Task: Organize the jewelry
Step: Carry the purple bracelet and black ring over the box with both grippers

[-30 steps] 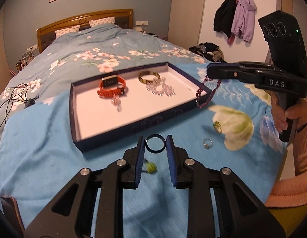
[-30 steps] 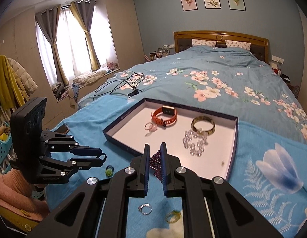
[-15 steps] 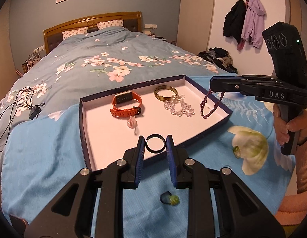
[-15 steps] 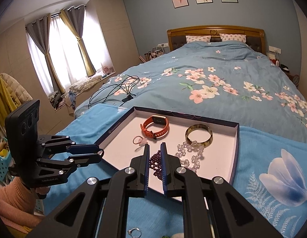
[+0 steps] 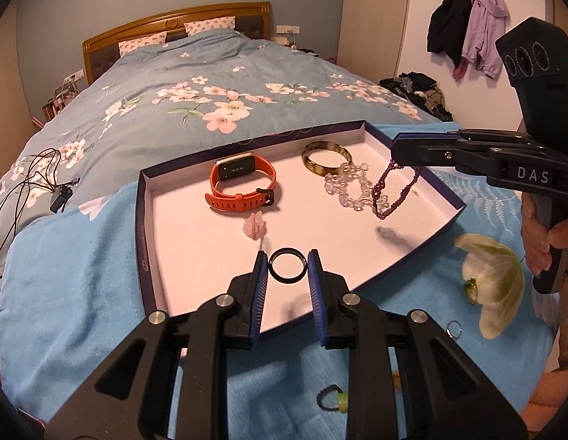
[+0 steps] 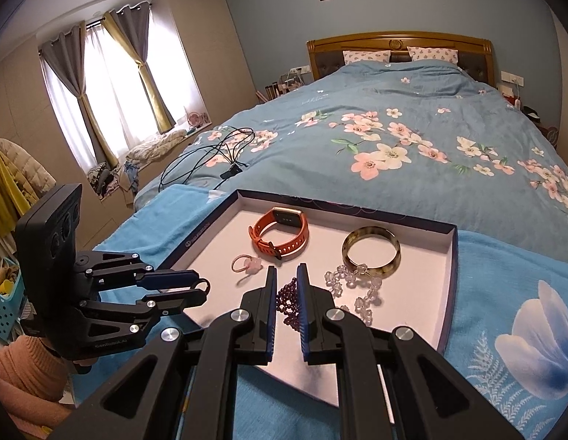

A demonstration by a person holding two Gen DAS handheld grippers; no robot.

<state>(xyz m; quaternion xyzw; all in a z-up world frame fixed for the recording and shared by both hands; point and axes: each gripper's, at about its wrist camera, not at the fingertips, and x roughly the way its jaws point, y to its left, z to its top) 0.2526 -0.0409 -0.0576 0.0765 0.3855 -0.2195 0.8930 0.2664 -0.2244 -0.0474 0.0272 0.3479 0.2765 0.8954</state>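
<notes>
- While daylight came through the curtained window (image 6: 111, 84), a bed (image 5: 217, 84) with a floral blue cover carried a shallow tray (image 5: 139, 227).
- Inside the tray lay an orange watch (image 5: 243, 183), a bangle (image 5: 326, 157) and a clear bead bracelet (image 5: 348, 187).
- Left gripper (image 5: 287, 266) fingers pinched a black ring (image 5: 287, 264) over the tray's near part.
- Right gripper (image 6: 285, 293) fingers, nearly closed, gripped a purple bead bracelet (image 6: 284, 302) dangling over the tray's right side.
</notes>
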